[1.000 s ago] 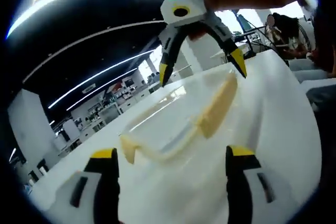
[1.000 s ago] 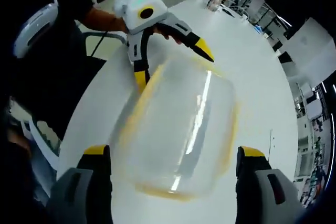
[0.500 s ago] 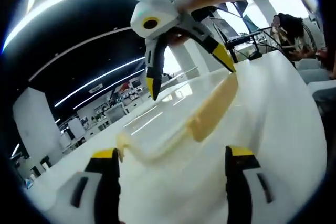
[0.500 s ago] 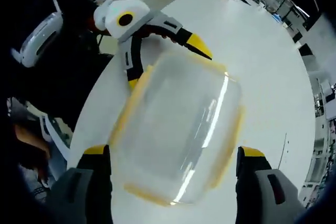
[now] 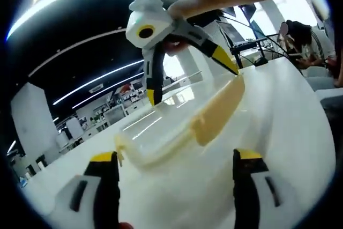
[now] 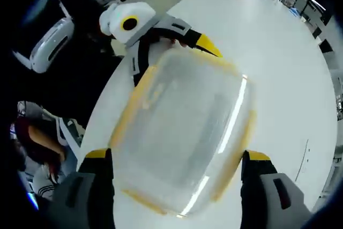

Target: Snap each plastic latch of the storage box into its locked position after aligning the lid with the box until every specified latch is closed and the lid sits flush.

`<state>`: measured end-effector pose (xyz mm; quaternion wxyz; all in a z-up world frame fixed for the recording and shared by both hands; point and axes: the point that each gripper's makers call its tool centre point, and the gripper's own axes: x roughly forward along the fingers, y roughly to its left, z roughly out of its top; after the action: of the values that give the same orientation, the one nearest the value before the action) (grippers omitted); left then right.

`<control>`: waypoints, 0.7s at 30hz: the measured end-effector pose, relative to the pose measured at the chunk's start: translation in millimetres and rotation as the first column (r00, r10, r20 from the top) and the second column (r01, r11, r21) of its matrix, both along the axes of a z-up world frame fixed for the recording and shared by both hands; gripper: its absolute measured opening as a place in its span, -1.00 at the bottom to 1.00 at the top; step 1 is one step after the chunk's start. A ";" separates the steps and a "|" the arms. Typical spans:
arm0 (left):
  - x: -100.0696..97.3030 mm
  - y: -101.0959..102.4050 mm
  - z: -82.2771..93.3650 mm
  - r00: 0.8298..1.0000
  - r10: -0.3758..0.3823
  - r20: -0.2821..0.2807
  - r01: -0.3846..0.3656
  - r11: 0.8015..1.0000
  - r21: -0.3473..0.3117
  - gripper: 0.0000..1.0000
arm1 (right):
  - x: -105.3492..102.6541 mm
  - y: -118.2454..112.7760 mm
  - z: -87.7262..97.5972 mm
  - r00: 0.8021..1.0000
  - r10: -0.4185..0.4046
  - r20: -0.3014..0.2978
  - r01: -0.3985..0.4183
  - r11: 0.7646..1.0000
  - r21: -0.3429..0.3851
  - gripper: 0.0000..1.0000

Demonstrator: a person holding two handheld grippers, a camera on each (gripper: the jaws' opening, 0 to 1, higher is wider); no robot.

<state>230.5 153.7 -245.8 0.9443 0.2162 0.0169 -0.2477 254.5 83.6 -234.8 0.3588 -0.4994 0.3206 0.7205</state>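
The white worktop (image 6: 268, 41) carries the storage box (image 6: 185, 132), which lies in the middle of it, between the two claws. The box is clear plastic with yellow latches along its edges.

In the right gripper view the lid (image 6: 198, 116) is on the box and seems to match its outline, so the aligning step looks done, although I cannot tell if the lid sits fully flush. In the left gripper view the long side latch (image 5: 217, 112) stands out from the wall of the box and tilts upward. I judge it is not yet snapped down. The short latch at the near corner (image 5: 120, 148) also looks loose. The other latches are blurred, and their state is not clear.

The left claw (image 5: 174, 159) is spread wide, its jaws on both sides of the box end, holding nothing. The right claw (image 6: 174, 159) is also spread, with the box between its jaws but not pinched; in the left gripper view it hangs over the far edge of the box.

So most of the task is left: every latch that I can read remains to be pressed shut.
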 end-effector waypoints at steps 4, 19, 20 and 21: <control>-0.5 -2.0 0.6 1.000 -0.006 -0.005 0.006 1.000 -0.008 0.71 | 2.0 -0.1 -0.1 1.000 0.004 -0.004 -0.004 1.000 -0.018 1.00; -1.4 -5.9 -1.9 1.000 0.010 -0.025 -0.011 1.000 -0.029 0.67 | 1.3 -2.2 -3.3 1.000 0.011 -0.023 -0.012 0.998 -0.056 1.00; -1.5 -5.7 -1.9 1.000 0.011 -0.028 -0.012 0.999 -0.031 0.66 | 1.4 -2.4 -3.3 1.000 0.012 -0.023 -0.013 0.998 -0.057 1.00; -1.4 -5.2 -2.0 0.999 0.011 -0.030 -0.012 0.999 -0.033 0.65 | 1.5 -2.4 -3.5 1.000 0.014 -0.021 -0.015 0.998 -0.062 1.00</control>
<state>229.0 148.6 -247.8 0.9489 0.1965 0.0284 -0.2455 255.9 81.2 -238.4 0.3346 -0.5051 0.3430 0.7178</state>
